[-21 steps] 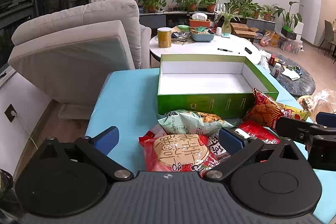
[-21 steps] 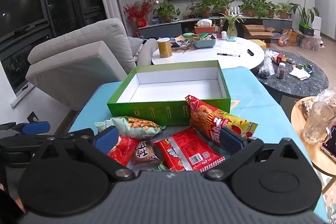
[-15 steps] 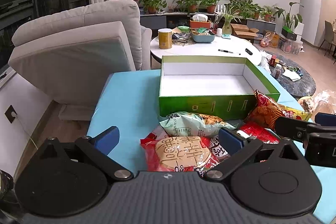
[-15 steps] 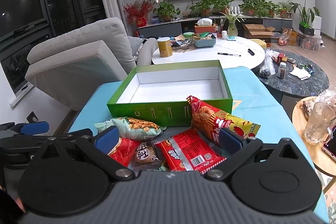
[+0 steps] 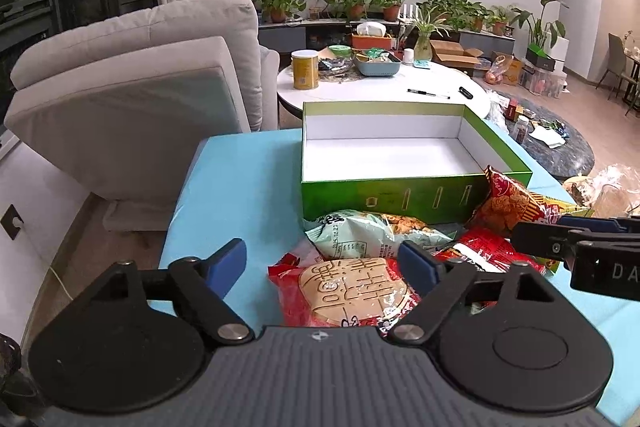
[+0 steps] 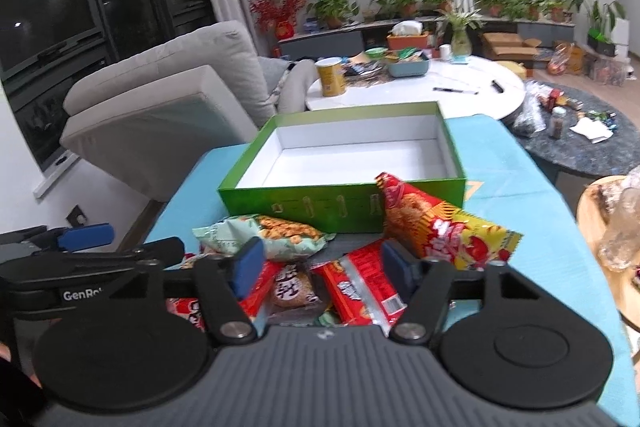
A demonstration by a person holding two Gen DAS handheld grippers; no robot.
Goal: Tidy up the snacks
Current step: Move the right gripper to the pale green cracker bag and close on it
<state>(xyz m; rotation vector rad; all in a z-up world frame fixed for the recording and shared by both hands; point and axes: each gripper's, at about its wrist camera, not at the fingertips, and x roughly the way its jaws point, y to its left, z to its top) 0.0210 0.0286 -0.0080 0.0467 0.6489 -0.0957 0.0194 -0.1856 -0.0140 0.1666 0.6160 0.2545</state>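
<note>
An open green box (image 5: pixel 400 195) with a white inside stands on the blue table (image 5: pixel 240 187); nothing lies in it. In front of it is a heap of snacks: a pale green bag (image 5: pixel 368 235), a red pack with a round cracker (image 5: pixel 352 291), a red-and-yellow bag (image 6: pixel 440 227), a flat red pack (image 6: pixel 360 287) and a small brown round snack (image 6: pixel 294 289). My left gripper (image 5: pixel 324 259) is open above the heap's left side. My right gripper (image 6: pixel 322 263) is open, its jaws partly drawn in, over the brown snack and the flat red pack.
A grey armchair (image 5: pixel 140 87) stands left of the table. Behind the box is a white round table (image 5: pixel 360 91) with a yellow can (image 5: pixel 305 69) and a tray. A dark round table (image 6: pixel 580 147) and a wooden side table (image 6: pixel 600 195) are at the right.
The right gripper's jaws have narrowed clearly and it has come closer over the snack heap. The left gripper's jaws have narrowed a little. The snacks and the box lie as before.
</note>
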